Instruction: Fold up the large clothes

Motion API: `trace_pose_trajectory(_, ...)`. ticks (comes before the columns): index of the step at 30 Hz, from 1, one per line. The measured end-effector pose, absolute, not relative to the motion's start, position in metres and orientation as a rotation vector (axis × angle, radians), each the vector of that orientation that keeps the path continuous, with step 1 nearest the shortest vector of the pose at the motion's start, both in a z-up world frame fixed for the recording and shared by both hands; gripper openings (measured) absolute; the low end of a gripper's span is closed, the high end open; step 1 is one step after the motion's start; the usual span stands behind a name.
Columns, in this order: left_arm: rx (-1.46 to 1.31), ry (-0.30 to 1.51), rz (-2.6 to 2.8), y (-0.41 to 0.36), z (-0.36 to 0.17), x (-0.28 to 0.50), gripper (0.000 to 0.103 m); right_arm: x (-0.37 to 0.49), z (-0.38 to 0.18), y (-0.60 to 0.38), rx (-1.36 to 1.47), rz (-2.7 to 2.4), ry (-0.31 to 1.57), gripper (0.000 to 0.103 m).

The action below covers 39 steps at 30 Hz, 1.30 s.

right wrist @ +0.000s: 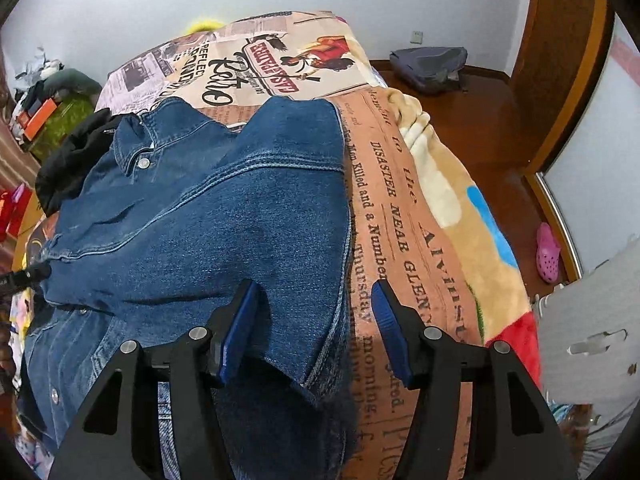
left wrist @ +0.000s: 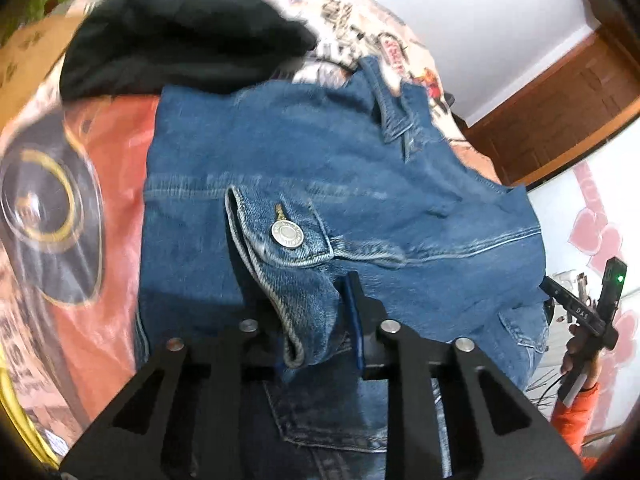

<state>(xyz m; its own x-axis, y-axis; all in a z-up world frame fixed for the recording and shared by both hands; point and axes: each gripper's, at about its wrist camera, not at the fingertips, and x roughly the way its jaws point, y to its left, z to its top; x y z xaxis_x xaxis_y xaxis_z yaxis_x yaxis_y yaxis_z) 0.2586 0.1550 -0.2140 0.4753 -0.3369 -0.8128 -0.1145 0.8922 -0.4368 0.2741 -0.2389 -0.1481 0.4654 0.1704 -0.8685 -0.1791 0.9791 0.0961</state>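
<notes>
A blue denim jacket (left wrist: 320, 168) lies on a bed with a printed newspaper-pattern blanket (right wrist: 420, 208). My left gripper (left wrist: 316, 320) is shut on a buttoned sleeve cuff (left wrist: 280, 236) of the jacket, the denim bunched between its fingers. In the right wrist view the jacket (right wrist: 224, 216) shows folded over, its collar at the upper left. My right gripper (right wrist: 312, 320) is open, its blue pads apart, straddling the jacket's right edge just above the fabric. The right gripper also shows in the left wrist view (left wrist: 580, 312) at the far right.
A black garment (left wrist: 184, 36) lies beyond the jacket at the head of the bed. A grey backpack (right wrist: 430, 68) and a pink shoe (right wrist: 547, 254) lie on the wooden floor to the right. Cluttered items (right wrist: 44, 112) stand at the left.
</notes>
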Motion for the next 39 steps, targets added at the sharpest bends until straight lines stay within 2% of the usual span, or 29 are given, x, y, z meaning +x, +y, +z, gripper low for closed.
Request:
trace_pose_trajectory(8,-0.295,0.826,-0.125,0.145,-0.113,0.269,0.018,0.275,-0.109,-0.229,-0.049,0.237,0.974,0.055)
trace_pose_trajectory(11,-0.229,0.763,-0.082,0.151,-0.090,0.265,0.018,0.276,-0.108,-0.222,-0.037,0.259,0.966,0.055)
trace_pose_trajectory(14,-0.216,0.786,-0.054,0.163,-0.097,0.265,0.018,0.279,-0.124,-0.211,-0.059,0.270,1.007,0.055)
trace_pose_trajectory(18,-0.187,0.925,-0.021,0.170,-0.145,0.268,0.020,0.280,-0.151,-0.201,-0.084,0.280,1.068,0.056)
trace_pose_trajectory(21,-0.160,1.033,0.013,0.172,-0.188,0.271,0.026,0.276,-0.150,-0.206,-0.071,0.276,1.057,0.065)
trace_pose_trajectory(24,-0.168,1.110,0.047,0.177,-0.221,0.266,0.037,0.275,-0.151,-0.212,-0.049,0.286,1.081,0.065)
trace_pose_trajectory(26,-0.148,1.133,0.081,0.178,-0.234,0.262,0.059,0.275,-0.151,-0.213,-0.036,0.291,1.088,0.065)
trace_pose_trajectory(28,-0.127,1.107,0.121,0.180,-0.235,0.257,0.073,0.275,-0.150,-0.215,-0.024,0.292,1.079,0.065)
trace_pose_trajectory(29,-0.120,1.100,0.129,0.181,-0.234,0.257,0.077,0.275,-0.148,-0.215,-0.022,0.283,1.060,0.065)
trace_pose_trajectory(34,-0.083,1.106,0.124,0.184,-0.220,0.258,0.077,0.281,-0.136,-0.219,-0.005,0.261,1.016,0.065)
trace_pose_trajectory(39,-0.115,1.023,0.106,0.197,-0.191,0.260,0.077,0.299,-0.121,-0.227,0.097,0.300,1.009,0.065)
